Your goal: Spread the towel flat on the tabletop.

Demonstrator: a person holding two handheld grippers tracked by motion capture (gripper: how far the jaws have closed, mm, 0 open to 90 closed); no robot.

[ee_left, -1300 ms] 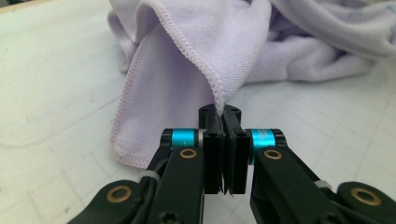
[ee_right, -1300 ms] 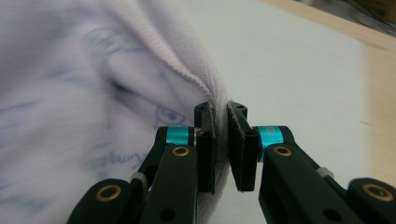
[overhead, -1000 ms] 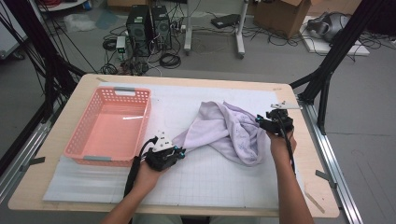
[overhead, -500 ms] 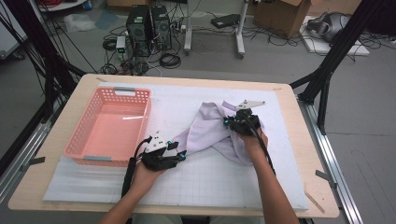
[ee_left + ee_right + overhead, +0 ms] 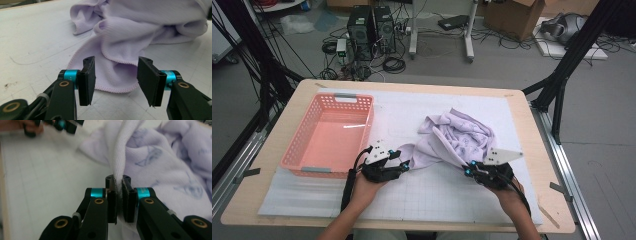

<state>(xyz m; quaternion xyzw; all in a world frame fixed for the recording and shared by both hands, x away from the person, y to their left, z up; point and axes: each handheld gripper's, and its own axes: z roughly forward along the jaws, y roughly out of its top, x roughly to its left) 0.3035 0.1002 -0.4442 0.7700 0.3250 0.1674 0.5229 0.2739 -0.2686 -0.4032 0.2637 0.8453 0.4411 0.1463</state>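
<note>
A crumpled lilac cloth (image 5: 457, 137) lies on the white gridded mat, right of centre. My left gripper (image 5: 403, 165) rests at the cloth's left corner, open. In the left gripper view the hemmed cloth edge (image 5: 117, 82) lies on the mat between and just beyond its jaws (image 5: 116, 67), untouched. My right gripper (image 5: 469, 171) is at the cloth's near edge, shut on a raised fold. The right gripper view shows that fold of cloth (image 5: 125, 142) rising out of the closed jaws (image 5: 119, 182), with the left gripper (image 5: 57, 124) farther off at the top left.
A pink plastic basket (image 5: 368, 125) with nothing visible inside stands on the mat's left side, close beside my left hand. The white mat (image 5: 412, 110) covers most of the wooden table (image 5: 539, 150). Black frame legs, computers and cables stand on the floor beyond.
My right gripper went from the cloth's far right side leftward over it, then back toward the front edge, and now holds a fold. The left gripper has barely moved.
</note>
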